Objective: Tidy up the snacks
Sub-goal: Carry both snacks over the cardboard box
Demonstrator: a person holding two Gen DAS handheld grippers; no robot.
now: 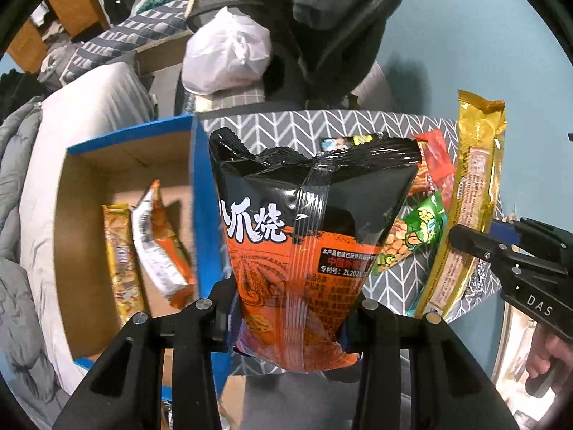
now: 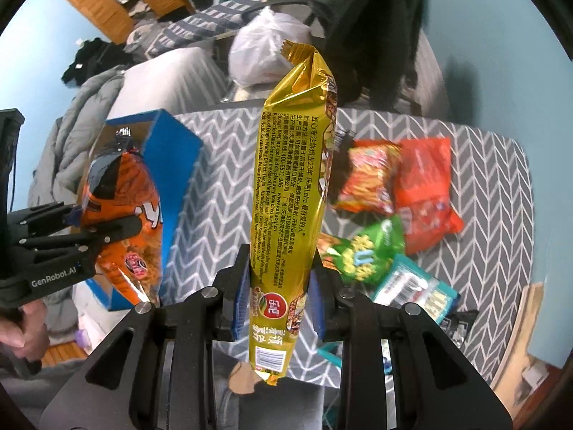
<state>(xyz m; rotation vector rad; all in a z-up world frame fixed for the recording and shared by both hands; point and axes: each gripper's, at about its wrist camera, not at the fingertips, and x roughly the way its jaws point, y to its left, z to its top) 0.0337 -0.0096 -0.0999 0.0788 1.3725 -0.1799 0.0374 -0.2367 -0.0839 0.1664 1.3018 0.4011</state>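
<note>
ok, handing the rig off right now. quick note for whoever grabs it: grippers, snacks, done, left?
Left gripper: shut on the black-and-orange snack bag, held upright beside the blue cardboard box.
Right gripper: shut on the long gold packet, held upright above the grey chevron-patterned surface.
Done: two packets already lie in the box, a yellow one and a white-and-orange one.
Left: box both held snacks, then the ones on the surface: orange-red noodle bag, red bag, green bag, teal packet.
</note>
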